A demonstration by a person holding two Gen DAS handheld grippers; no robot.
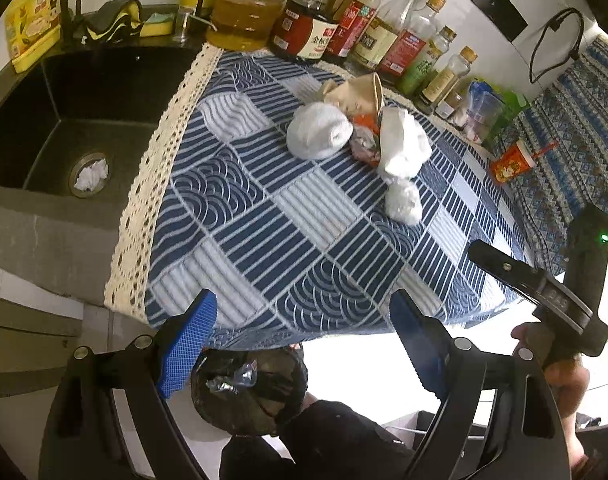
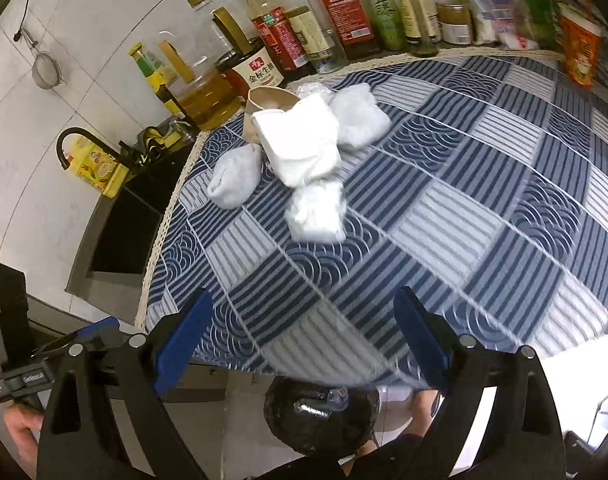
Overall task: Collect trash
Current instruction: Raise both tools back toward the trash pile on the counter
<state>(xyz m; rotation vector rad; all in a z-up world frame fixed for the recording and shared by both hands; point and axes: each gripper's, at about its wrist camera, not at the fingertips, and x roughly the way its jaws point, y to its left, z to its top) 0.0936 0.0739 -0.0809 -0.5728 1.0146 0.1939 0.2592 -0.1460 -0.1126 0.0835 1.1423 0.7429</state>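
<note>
The counter (image 1: 288,216) carries a blue and white patterned cloth with a cream lace edge, and fills most of both wrist views. At 9 o'clock of it in the left wrist view sits a dark sink (image 1: 76,120) with a crumpled white tissue (image 1: 91,171) in its drain. Along the wall, from 11 to 2 o'clock, stands a row of bottles (image 1: 343,28) of oil and sauce.

The trash lies in one heap (image 1: 355,128) on the cloth, toward 1 o'clock from the left gripper: a tan paper cup (image 1: 359,90) on its side, a rolled white wad (image 1: 317,132) touching it at 7 o'clock, a white crumpled bag (image 1: 403,140) just beside at 4 o'clock, and a small white ball (image 1: 401,202) near the bag at 6 o'clock. In the right wrist view the same heap (image 2: 300,148) sits at 11 o'clock. An orange packet (image 1: 513,160) lies well apart at 3 o'clock.

Below the counter edge, at 6 o'clock, stands a bin with a black bag (image 1: 252,392) holding crumpled clear plastic.

The left gripper (image 1: 304,344) hovers over the near edge, its blue fingers (image 1: 188,344) spread wide with nothing between them. The right gripper (image 2: 304,340) likewise hangs with its fingers (image 2: 182,340) wide apart and empty.
</note>
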